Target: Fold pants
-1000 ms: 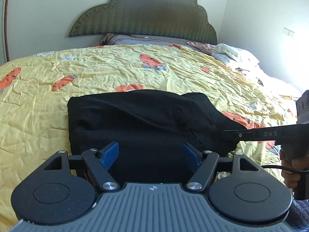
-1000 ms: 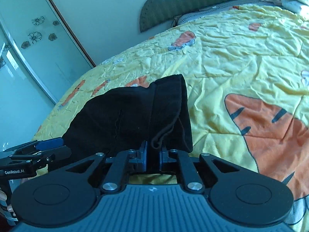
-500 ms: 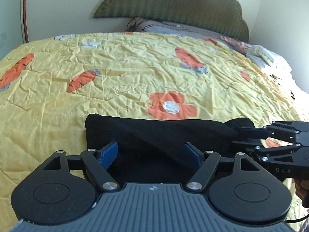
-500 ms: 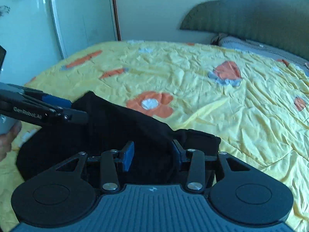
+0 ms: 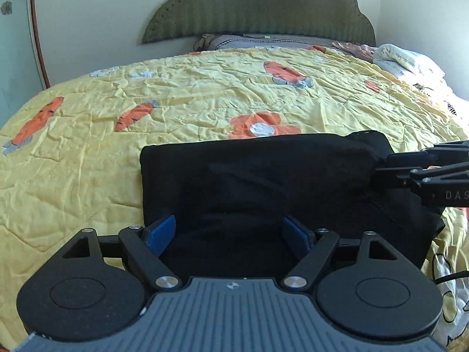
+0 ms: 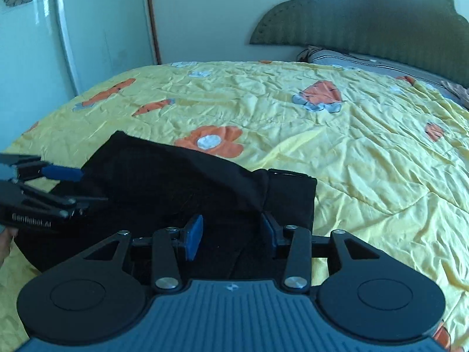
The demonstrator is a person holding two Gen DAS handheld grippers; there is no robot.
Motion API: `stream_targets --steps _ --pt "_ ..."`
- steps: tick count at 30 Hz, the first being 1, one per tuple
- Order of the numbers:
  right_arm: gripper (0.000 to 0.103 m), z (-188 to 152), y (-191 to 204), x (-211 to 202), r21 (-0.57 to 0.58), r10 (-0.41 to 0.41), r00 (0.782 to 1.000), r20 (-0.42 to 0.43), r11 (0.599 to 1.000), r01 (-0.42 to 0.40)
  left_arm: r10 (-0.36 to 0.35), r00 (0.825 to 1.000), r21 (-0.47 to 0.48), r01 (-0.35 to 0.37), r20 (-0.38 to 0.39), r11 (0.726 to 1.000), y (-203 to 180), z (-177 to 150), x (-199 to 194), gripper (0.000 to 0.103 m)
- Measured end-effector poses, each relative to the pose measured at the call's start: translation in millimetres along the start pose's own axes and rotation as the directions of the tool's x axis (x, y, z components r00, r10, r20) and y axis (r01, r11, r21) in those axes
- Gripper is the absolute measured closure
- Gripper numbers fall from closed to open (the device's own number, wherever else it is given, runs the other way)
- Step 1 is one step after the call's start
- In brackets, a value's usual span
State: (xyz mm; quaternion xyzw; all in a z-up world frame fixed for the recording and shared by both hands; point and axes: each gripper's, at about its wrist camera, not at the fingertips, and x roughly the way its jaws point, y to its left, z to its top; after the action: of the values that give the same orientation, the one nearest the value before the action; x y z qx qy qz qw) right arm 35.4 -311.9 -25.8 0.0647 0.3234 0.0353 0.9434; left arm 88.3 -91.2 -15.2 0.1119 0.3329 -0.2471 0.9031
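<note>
Black pants (image 5: 263,182) now released, flatter.

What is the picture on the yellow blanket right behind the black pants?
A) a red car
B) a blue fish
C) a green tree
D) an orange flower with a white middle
D: just past the far edge of the folded black pants, the yellow blanket shows an orange flower with a white middle.
</note>
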Motion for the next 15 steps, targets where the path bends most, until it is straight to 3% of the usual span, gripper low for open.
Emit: stream_targets --steps 3,7,12,15 --pt "0.060 -1 14 -20 -0.008 0.018 0.998 0.053 1.000 -0.018 0.031 0.999 -0.054 -0.030 0.029 0.998 0 -8 -20 0.020" --pt "0.059 -19 24 -12 -0.043 0.019 1.000 0.001 0.999 -0.019 0.011 1.000 -0.109 -0.012 -0.012 0.994 1 -30 -33 0.019" --pt "0.059 -26 19 -13 0.044 0.023 0.999 0.034 0.999 -0.024 -0.026 0.999 -0.212 0.017 -0.037 0.977 17 -46 -51 0.019" --pt "0.059 -26 24 -17 0.061 -0.001 0.999 0.048 0.998 -0.002 -0.009 0.999 -0.259 -0.004 -0.046 0.966 27 -46 -52 0.019"
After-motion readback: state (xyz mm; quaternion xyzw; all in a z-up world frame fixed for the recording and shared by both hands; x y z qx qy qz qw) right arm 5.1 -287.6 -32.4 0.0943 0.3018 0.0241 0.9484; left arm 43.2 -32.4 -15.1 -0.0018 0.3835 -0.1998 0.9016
